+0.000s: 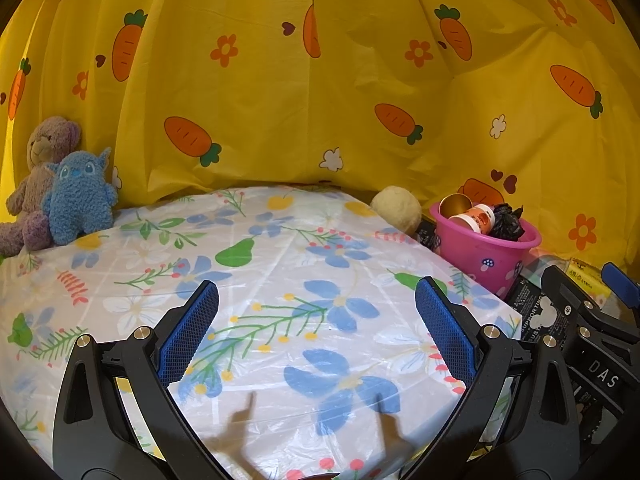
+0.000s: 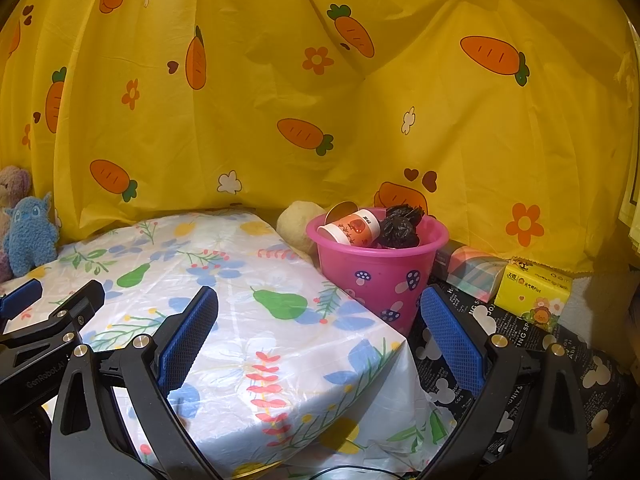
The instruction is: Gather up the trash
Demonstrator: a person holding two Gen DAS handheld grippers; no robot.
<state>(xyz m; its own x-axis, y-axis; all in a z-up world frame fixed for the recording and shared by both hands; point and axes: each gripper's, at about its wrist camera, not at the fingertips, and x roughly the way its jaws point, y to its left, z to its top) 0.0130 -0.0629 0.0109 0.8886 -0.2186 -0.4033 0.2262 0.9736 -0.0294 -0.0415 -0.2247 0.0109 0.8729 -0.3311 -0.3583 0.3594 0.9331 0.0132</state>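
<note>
Both grippers hang empty, jaws spread wide: the left gripper [image 1: 316,332] over the bare floral table [image 1: 280,264], the right gripper [image 2: 320,336] at the table's corner. The trash, two cups [image 2: 352,228] and a black bag [image 2: 400,224], sits in the pink bin [image 2: 380,276] at one o'clock, so collecting looks finished. The plush toys [image 1: 60,196] sit at ten o'clock.

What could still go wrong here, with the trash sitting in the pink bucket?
The paper cups and black crumpled bag are piled up to the pink bucket's rim, so a nudge might spill them. The bucket stands right at the table's edge, and the open right hand-held gripper hovers close enough to bump it.
</note>
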